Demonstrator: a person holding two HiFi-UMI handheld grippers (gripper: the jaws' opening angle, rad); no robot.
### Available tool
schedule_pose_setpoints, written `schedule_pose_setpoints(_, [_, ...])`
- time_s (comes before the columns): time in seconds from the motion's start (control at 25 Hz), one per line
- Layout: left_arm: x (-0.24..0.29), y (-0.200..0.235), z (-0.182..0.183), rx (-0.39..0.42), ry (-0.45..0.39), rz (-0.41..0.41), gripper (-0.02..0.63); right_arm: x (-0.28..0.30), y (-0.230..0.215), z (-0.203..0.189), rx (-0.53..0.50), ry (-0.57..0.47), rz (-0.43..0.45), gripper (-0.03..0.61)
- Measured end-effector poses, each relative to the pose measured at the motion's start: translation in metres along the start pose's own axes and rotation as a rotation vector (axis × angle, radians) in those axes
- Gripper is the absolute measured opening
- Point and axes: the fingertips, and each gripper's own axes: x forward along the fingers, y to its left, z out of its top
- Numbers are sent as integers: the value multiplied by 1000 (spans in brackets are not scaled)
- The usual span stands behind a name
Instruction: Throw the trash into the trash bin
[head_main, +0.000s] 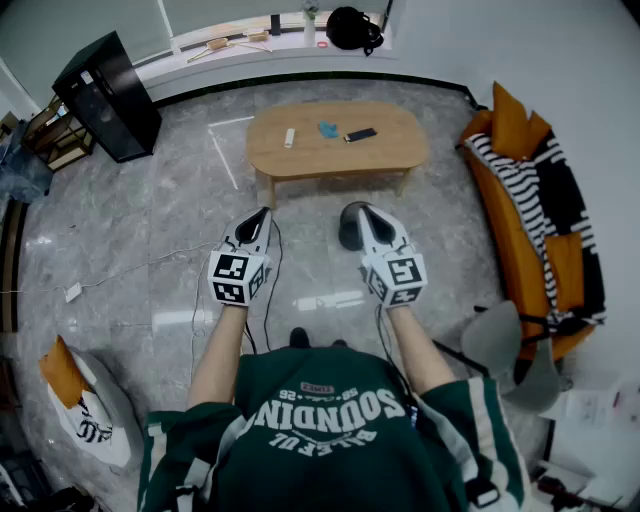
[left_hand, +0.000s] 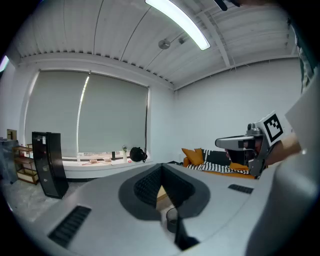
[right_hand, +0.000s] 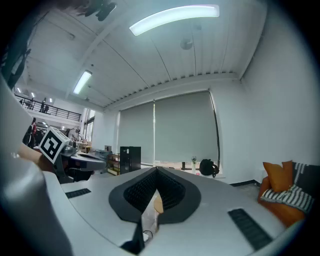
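Green jersey is filling the bottom of the head view. Ahead of it, the left hand-held gripper and right hand-held gripper are both sitting pressed together, pinching nothing. The trash, a blue scrap and a white bit, is lying on the counter, well apart from them, with the trash bin beside the right one. Imo spreading the jaws early and approaching one scrap squarely is looking smartest. Only the head view is showing the trash; the gripper views are catching just a sliver of counter.

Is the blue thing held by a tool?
No, the blue thing lies on the table, well apart from the left tool and the right tool.
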Motion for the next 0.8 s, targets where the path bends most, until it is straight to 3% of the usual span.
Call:
schedule_pose_setpoints(0.52, [16,29,-16,14,38,-88,-2,26,15,-22,18,54,-42,2])
schedule_pose_setpoints(0.8, [50,50,-20,5,59,-113,-2,55,1,-35,25,83,-53,2])
